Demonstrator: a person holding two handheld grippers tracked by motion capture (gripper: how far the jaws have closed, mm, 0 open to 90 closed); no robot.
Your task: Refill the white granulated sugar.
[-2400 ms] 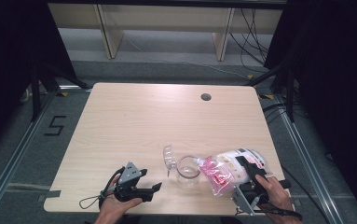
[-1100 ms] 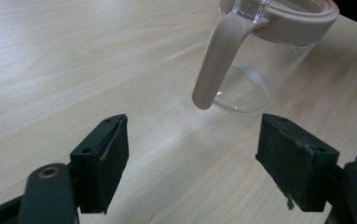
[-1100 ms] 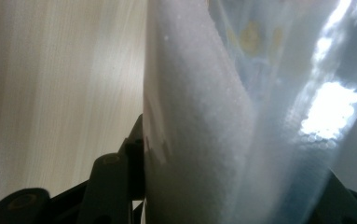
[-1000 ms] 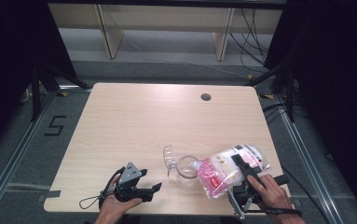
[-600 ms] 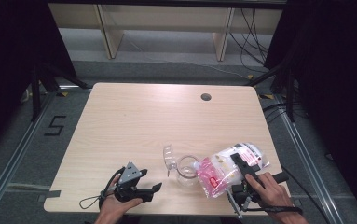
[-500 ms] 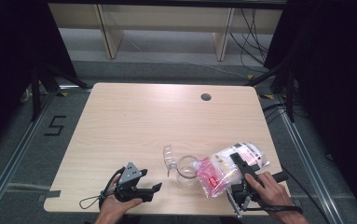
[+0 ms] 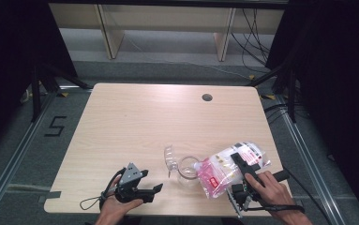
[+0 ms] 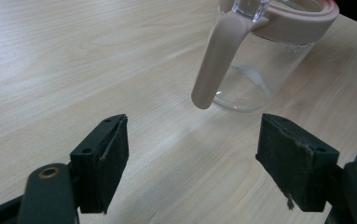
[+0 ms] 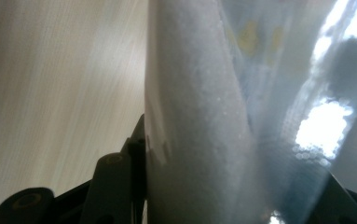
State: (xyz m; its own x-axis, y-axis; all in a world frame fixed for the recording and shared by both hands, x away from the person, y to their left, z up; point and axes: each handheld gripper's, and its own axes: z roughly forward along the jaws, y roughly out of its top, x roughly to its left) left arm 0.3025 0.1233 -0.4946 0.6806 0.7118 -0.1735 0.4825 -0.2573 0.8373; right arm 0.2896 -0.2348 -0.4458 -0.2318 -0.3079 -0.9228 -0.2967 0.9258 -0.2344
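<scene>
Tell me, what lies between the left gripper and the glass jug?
In the left gripper view, only bare wooden table lies between the left gripper and the glass jug.

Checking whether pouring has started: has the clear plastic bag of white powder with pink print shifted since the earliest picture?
Yes. The clear plastic bag has swung slightly left, nearer the fixed clear glass jug, gripped by the right gripper.

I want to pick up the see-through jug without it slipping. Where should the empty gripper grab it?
Probably the handle. It juts from the upright jug toward the open left gripper, so come in level from that side and close across it.
</scene>
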